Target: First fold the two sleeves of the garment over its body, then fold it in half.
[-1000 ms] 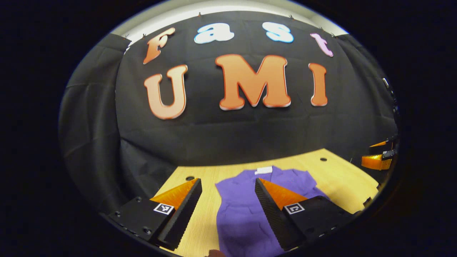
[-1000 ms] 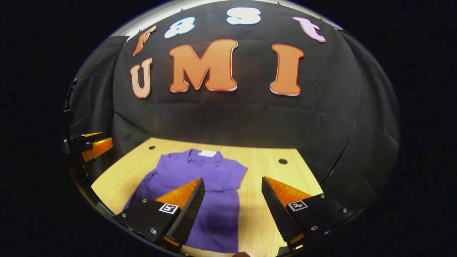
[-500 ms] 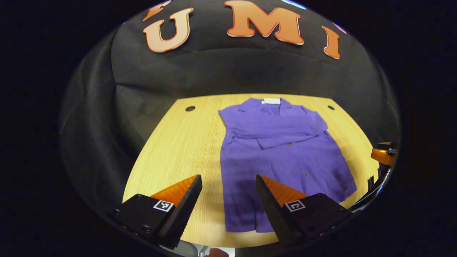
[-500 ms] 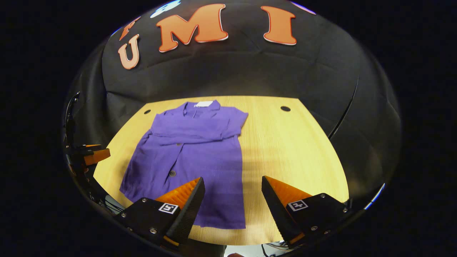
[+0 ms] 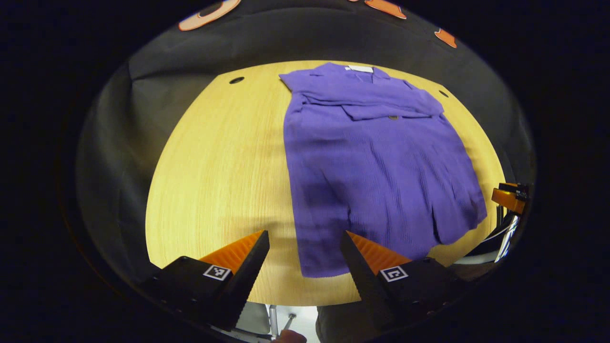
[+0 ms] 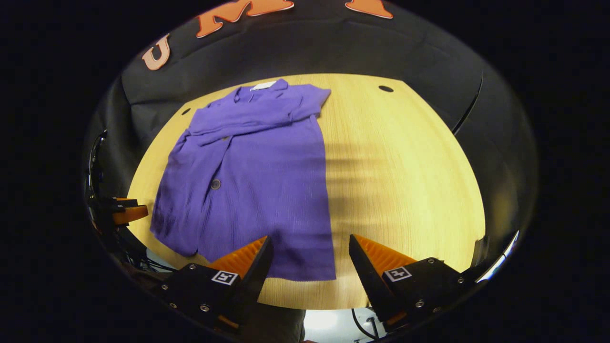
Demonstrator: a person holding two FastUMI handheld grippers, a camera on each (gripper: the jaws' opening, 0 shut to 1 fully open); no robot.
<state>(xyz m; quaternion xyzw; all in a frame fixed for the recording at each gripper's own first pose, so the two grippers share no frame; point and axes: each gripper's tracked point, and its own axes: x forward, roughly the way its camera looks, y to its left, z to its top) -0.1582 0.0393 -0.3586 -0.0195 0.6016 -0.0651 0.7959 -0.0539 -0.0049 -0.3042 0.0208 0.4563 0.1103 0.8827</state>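
Note:
A purple button-up shirt [image 5: 376, 157] lies flat on the wooden table [image 5: 214, 162], collar at the far side, both sleeves folded across its chest. My left gripper [image 5: 305, 245] hovers open above the shirt's near left hem corner, touching nothing. In the right gripper view the same shirt [image 6: 257, 176] spreads over the left half of the table [image 6: 405, 176]. There my right gripper [image 6: 310, 247] hangs open above the near right hem corner. The other gripper shows far off at the edge in each view: the right one [image 5: 510, 197] and the left one [image 6: 126, 213].
Small round holes sit in the tabletop near the far corners [image 5: 236, 80] [image 6: 385, 88]. Black cloth walls the booth on three sides. The table's near edge runs just below both grippers, with floor and cables [image 6: 357, 324] beyond it.
Both cameras have tilted down from the wall to the table. The shirt's hem now lies right under both open grippers, which have pulled back to the table's near edge.

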